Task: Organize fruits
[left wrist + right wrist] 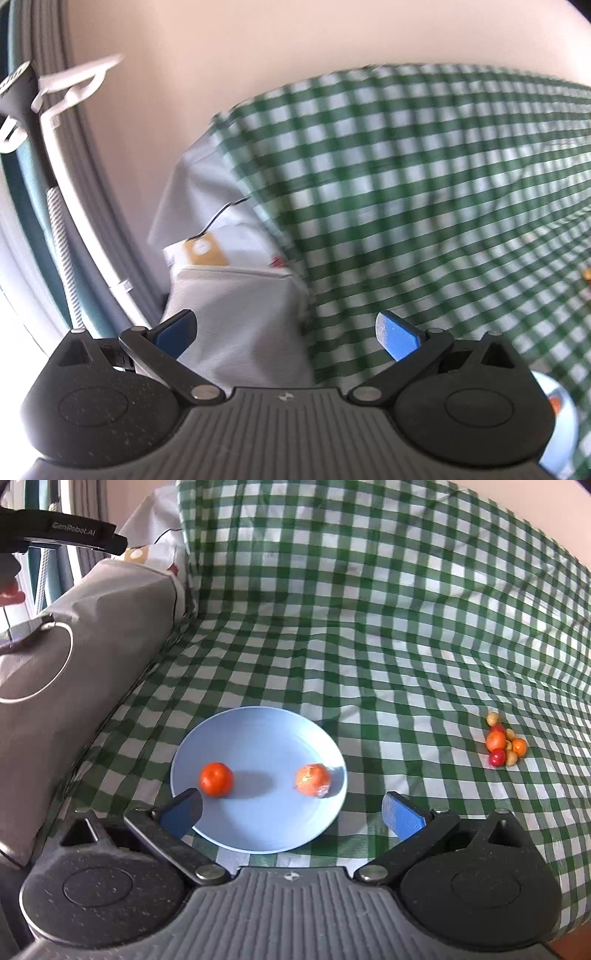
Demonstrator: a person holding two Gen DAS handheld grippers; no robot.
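In the right wrist view a light blue plate (258, 823) lies on the green checked cloth (369, 627). Two orange fruits rest on it: one on the left (216, 779), one on the right (312, 780) that looks wrapped in clear film. A small heap of orange, red and pale fruits (503, 746) sits on the cloth to the right. My right gripper (291, 814) hovers open just in front of the plate, empty. My left gripper (286, 334) is open and empty too, aimed at the cloth's left edge; that view is blurred.
A grey cushion with a white ring (74, 657) lies left of the plate. The other gripper's black body (66, 531) shows at the top left. A grey covered bundle (236, 314) and a white drying rack (66, 92) stand beyond the cloth's edge (229, 147).
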